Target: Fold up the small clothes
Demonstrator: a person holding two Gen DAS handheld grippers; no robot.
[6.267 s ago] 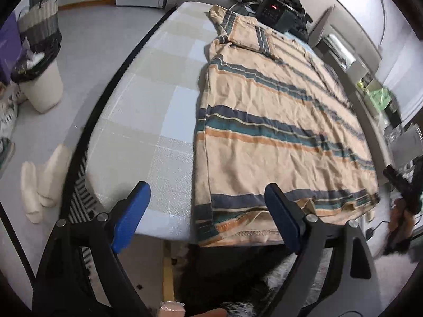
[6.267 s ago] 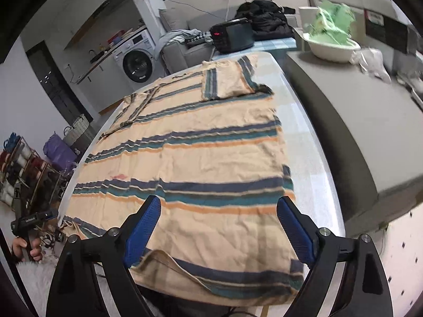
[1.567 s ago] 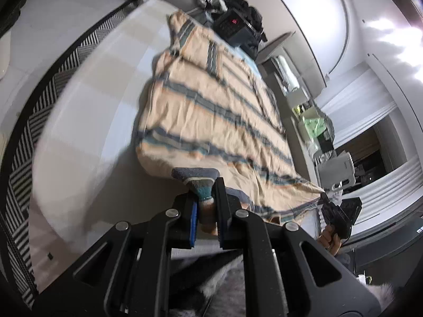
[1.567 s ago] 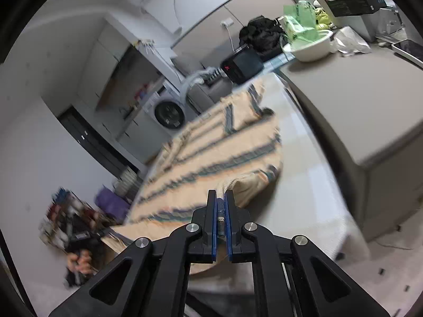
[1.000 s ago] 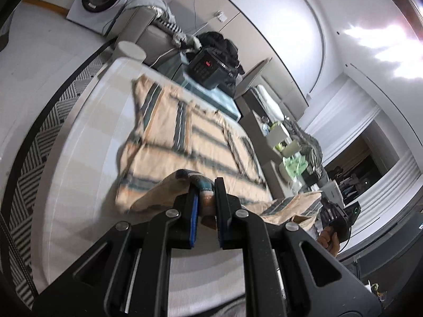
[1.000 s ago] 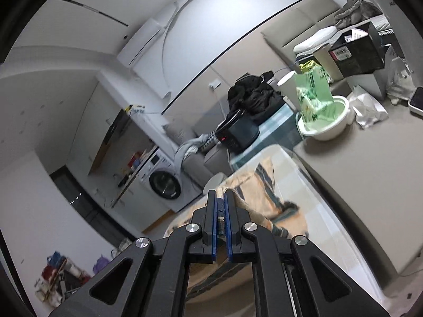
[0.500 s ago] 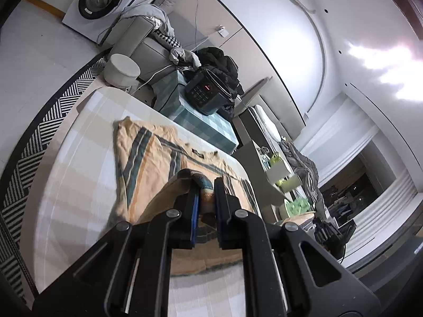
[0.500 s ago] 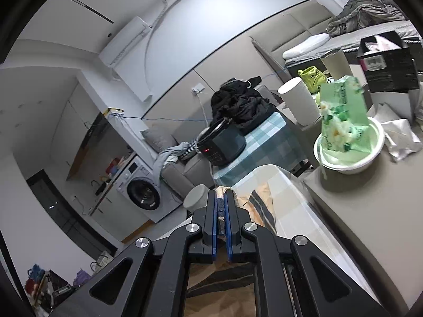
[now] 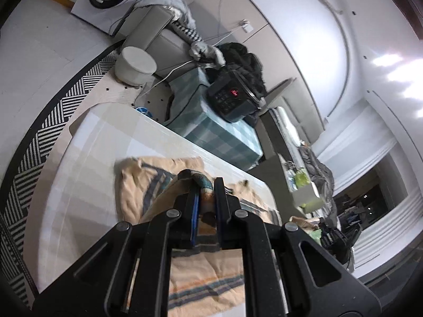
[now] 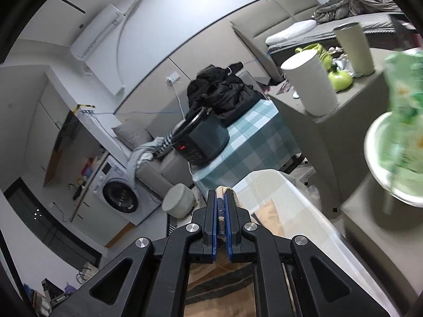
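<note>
Left gripper (image 9: 203, 198) and right gripper (image 10: 220, 211) each clench a hem corner of the striped shirt (image 9: 137, 187), carried over the tabletop (image 9: 87, 158). The fabric appears light and limp; corner holds suit it.

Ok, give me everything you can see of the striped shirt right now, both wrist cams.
The striped shirt is a soft, peach-tan woven-looking cloth with navy, teal and orange stripes. It lies wrinkled on the pale checked table. A bunched hem is pinched in the left gripper and carried above the layer beneath. The right gripper clamps a thin edge of it; more cloth shows below those fingers. The far end sits near the table's far edge.
</note>
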